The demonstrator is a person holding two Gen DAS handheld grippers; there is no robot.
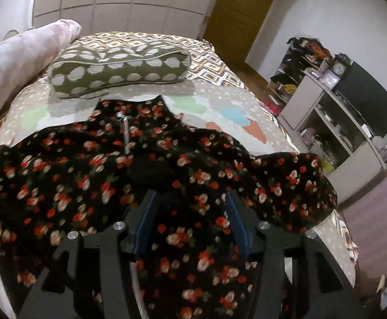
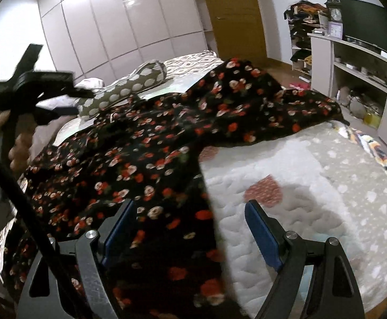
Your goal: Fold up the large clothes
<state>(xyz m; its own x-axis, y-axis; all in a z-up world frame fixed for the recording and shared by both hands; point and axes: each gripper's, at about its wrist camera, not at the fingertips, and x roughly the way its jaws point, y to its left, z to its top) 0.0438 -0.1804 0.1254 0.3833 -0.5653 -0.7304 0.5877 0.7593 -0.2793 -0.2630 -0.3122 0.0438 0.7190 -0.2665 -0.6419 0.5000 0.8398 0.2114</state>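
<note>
A large black dress with red and pink flowers (image 1: 92, 175) lies spread on the bed, its zipper (image 1: 126, 135) pointing at the pillow. It also shows in the right wrist view (image 2: 145, 154). My left gripper (image 1: 192, 199) is open and hovers over the middle of the dress. My right gripper (image 2: 190, 210) is open, its jaws wide apart above the dress's right edge, where fabric meets the quilt. The left gripper's body (image 2: 36, 87) and the hand holding it show at the left of the right wrist view.
The bed has a pale quilt (image 2: 313, 186). A polka-dot pillow (image 1: 119, 71) and a pink bundle (image 1: 20, 53) lie at the head. A shelf unit with a black TV (image 1: 366, 101) stands right of the bed. White wardrobes and a wooden door (image 2: 236, 18) are behind.
</note>
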